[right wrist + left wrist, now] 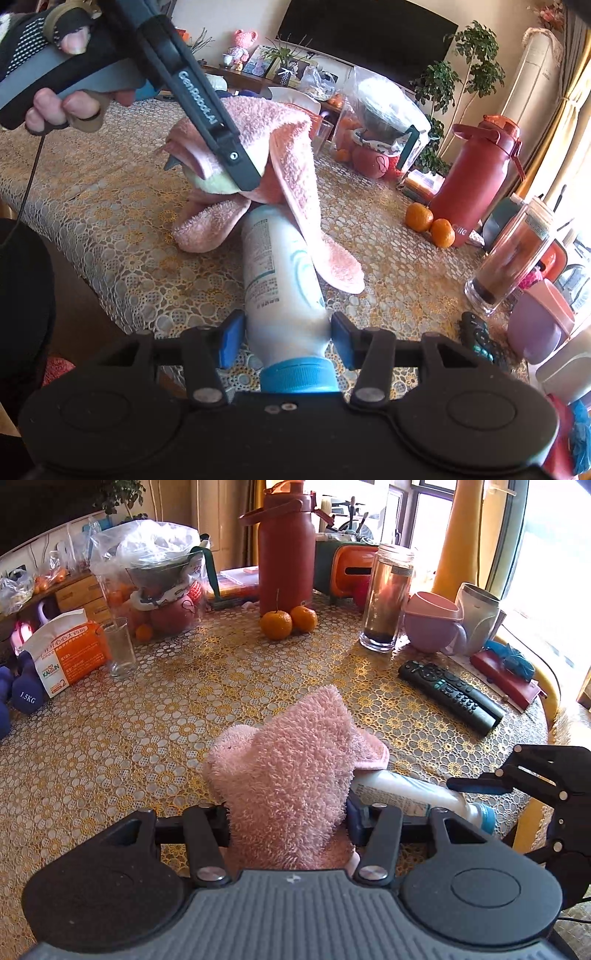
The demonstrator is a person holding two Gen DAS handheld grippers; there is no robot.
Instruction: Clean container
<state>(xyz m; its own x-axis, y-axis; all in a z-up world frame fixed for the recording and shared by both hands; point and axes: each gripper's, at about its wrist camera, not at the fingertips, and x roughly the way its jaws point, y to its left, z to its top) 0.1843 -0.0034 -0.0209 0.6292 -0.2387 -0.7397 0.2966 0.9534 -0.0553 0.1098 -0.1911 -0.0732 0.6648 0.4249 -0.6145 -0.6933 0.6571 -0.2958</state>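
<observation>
Pink towel (pixel 291 771) is pinched in the left gripper (pixel 288 819), draped over the far end of the white bottle (pixel 280 280). Near the cap, the right gripper (pixel 284 338) clamps it above the table (pixel 147 738). Best wipe lengthwise, keeping that clamp firm.

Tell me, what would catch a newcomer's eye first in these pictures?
Probably the fluffy pink towel, pinched in the left gripper and draped over the far end of a white bottle with a blue cap. The right gripper clamps that bottle near its cap, above the patterned table. Behind stands a tall red flask with two oranges at its foot.
</observation>
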